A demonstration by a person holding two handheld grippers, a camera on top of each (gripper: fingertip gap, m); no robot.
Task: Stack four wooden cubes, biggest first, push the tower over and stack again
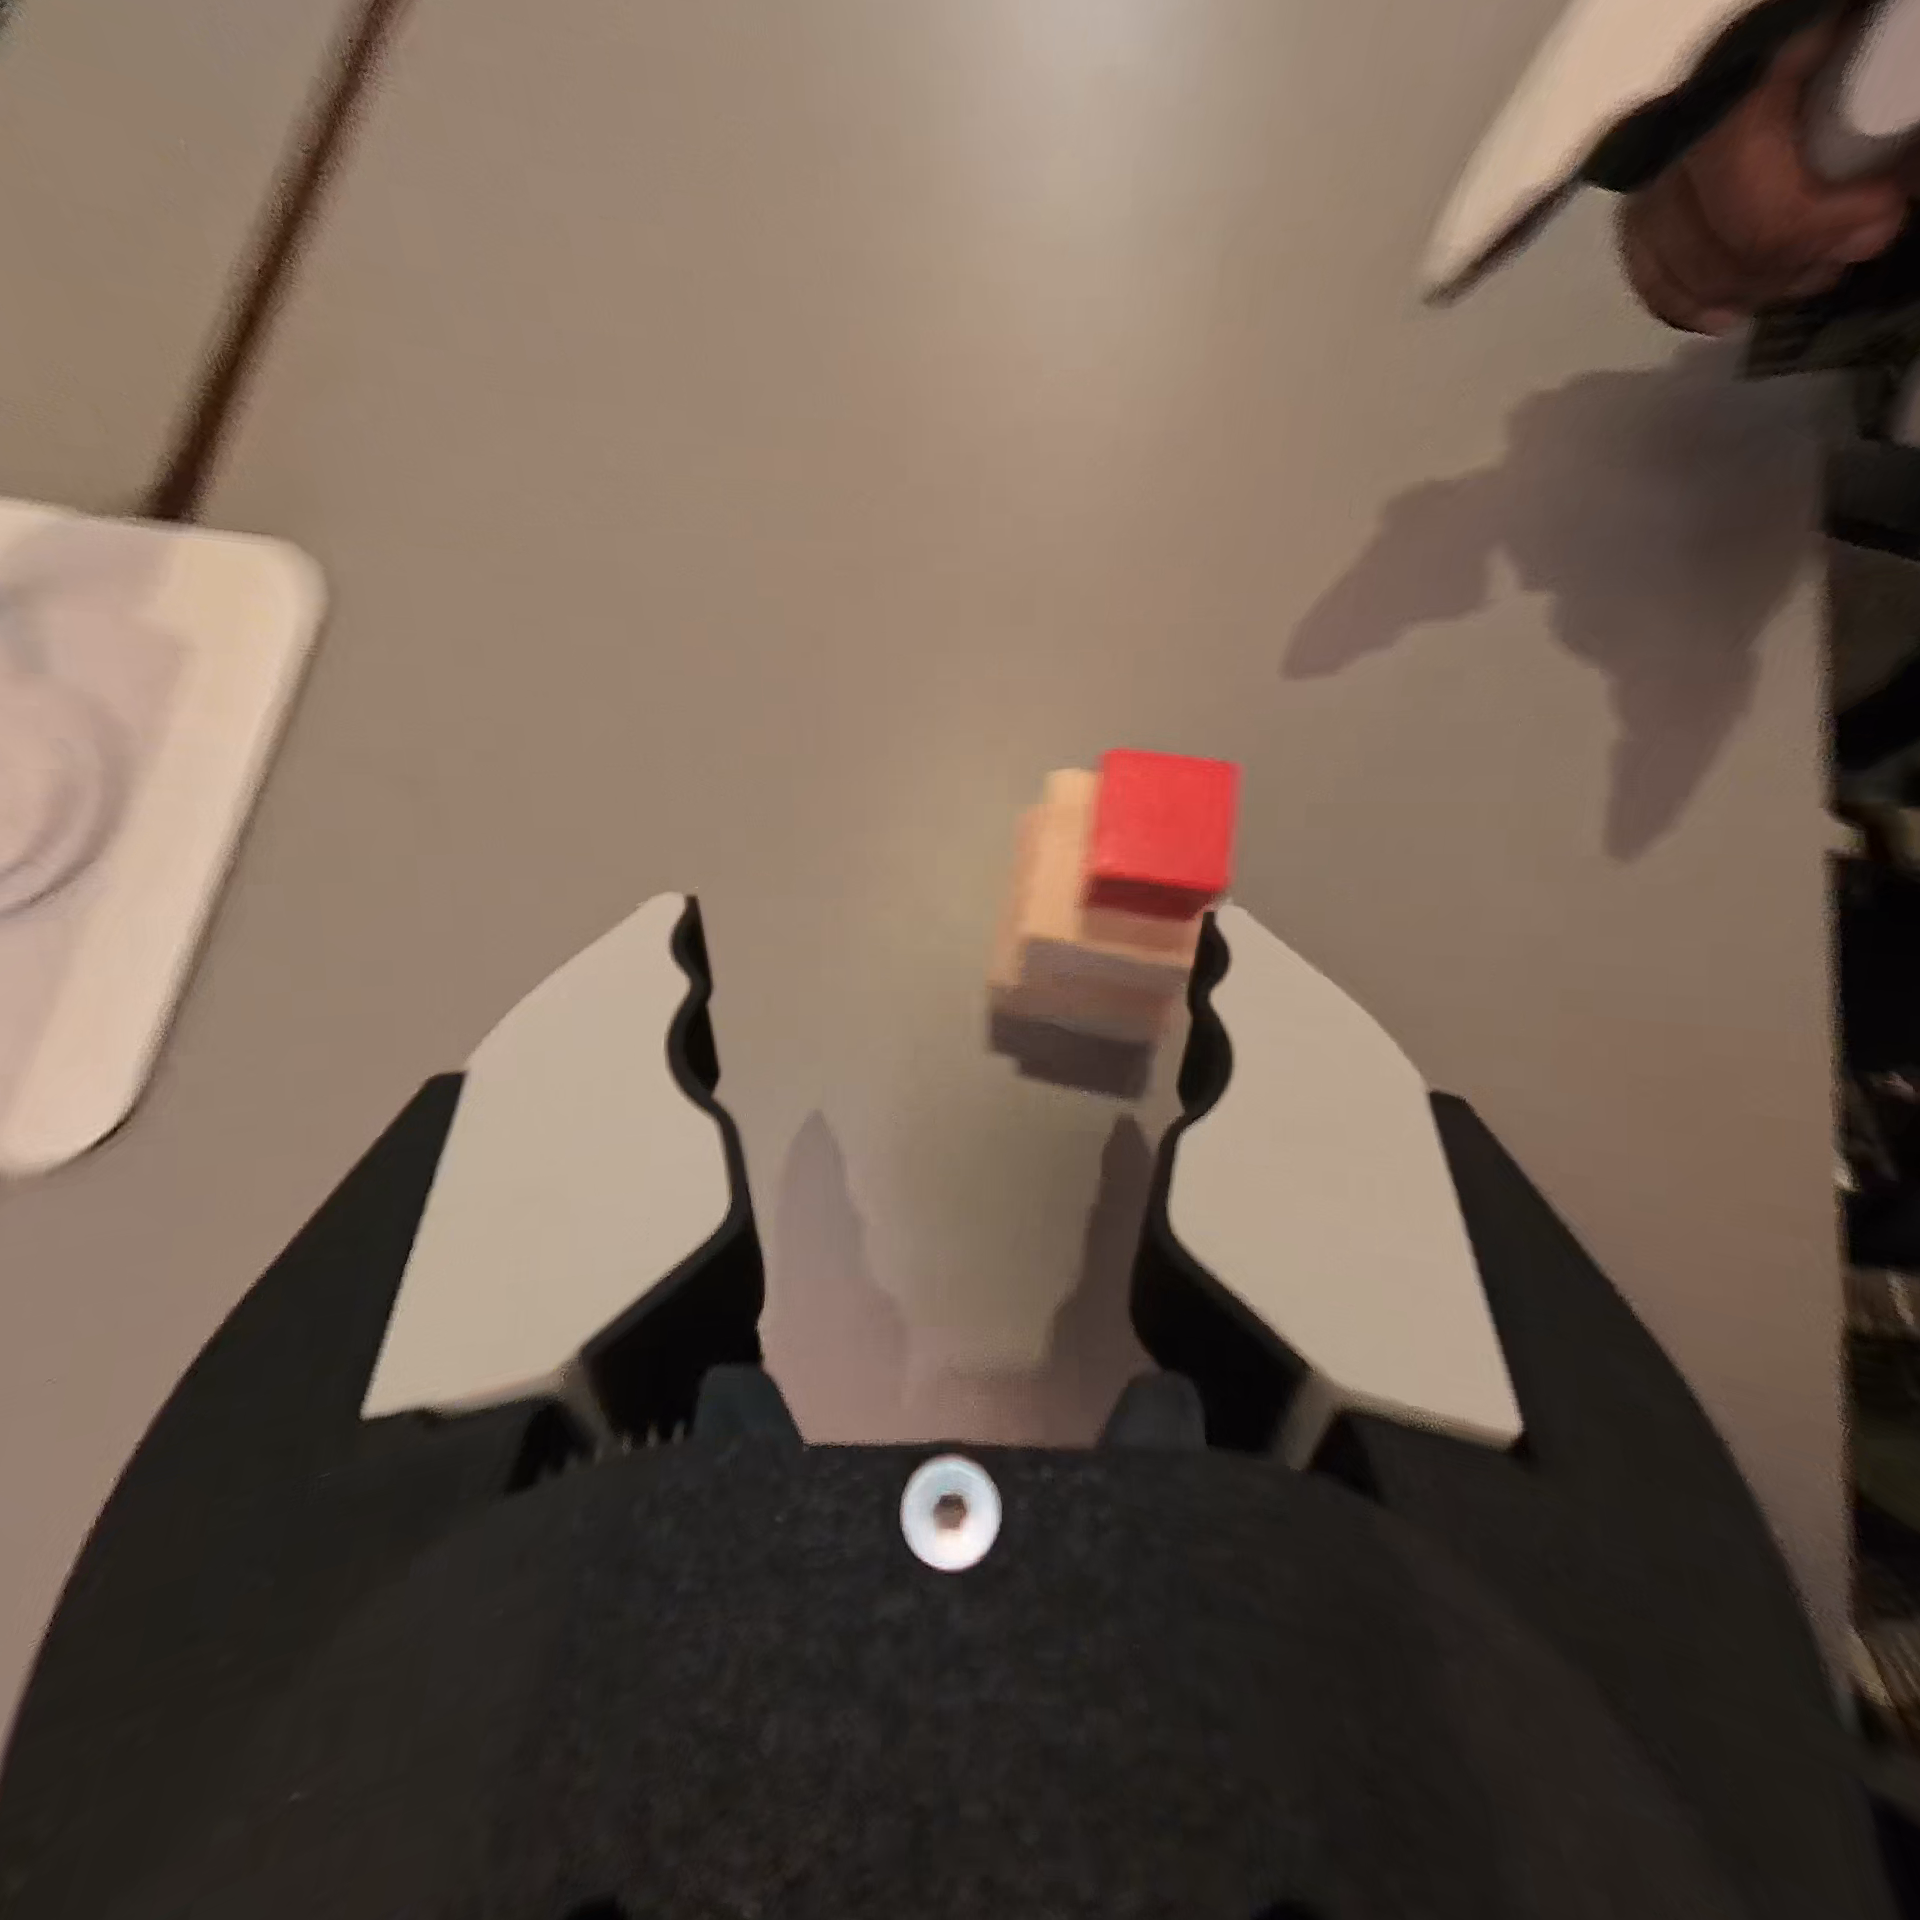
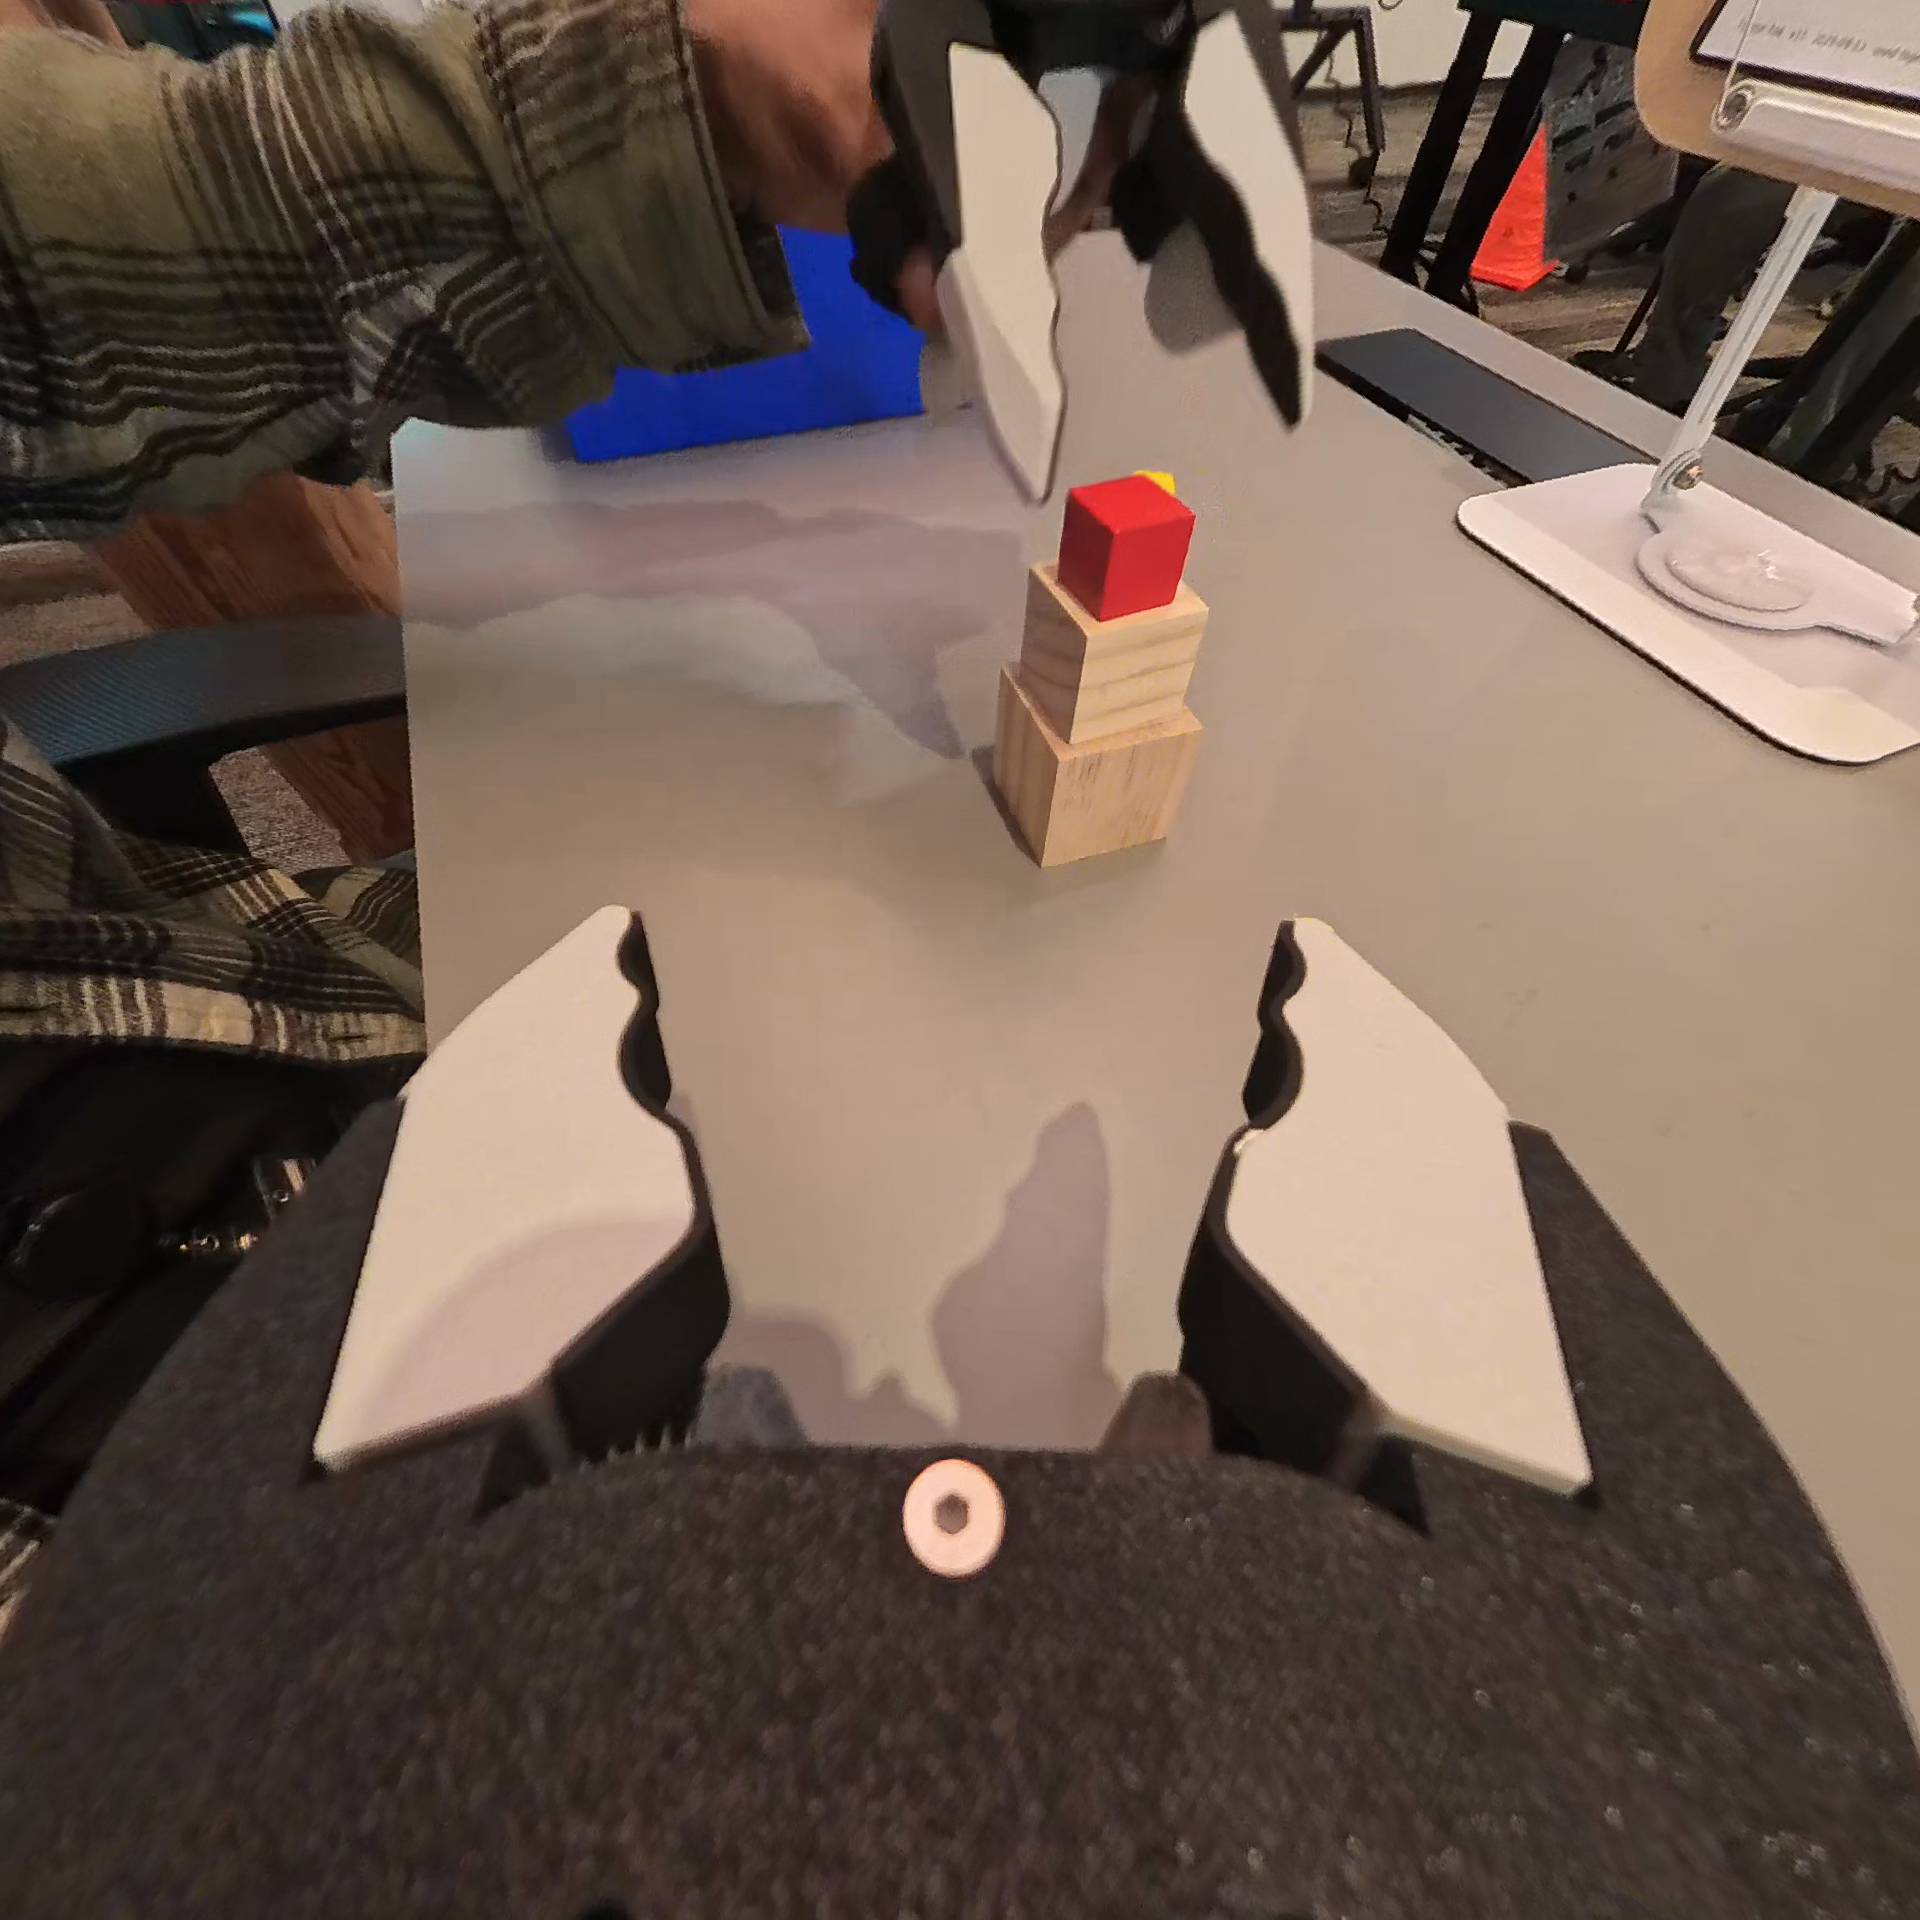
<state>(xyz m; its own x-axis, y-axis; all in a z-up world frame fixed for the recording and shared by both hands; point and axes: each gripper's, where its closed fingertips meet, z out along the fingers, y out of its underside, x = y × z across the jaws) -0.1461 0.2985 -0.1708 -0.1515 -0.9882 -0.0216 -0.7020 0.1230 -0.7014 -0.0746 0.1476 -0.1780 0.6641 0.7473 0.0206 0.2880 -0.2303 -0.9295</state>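
Observation:
A tower stands on the grey table (image 2: 1507,1039): a big wooden cube (image 2: 1096,795) at the bottom, a smaller wooden cube (image 2: 1117,665) on it, and a red cube (image 2: 1122,556) on top. A yellow corner (image 2: 1155,481) peeks out behind the red cube; I cannot tell where it rests. My left gripper (image 2: 1164,442) hangs open just above the tower, touching nothing. In the left wrist view it (image 1: 951,920) looks down on the red cube (image 1: 1164,821), blurred. My right gripper (image 2: 956,930) is open and empty, near the table's front, well short of the tower.
A white stand base (image 2: 1683,613) sits at the right and also shows in the left wrist view (image 1: 125,831). A blue object (image 2: 748,384) and a black strip (image 2: 1455,400) lie at the back. The table's edge (image 2: 405,831) runs along the left by a chair arm (image 2: 208,696).

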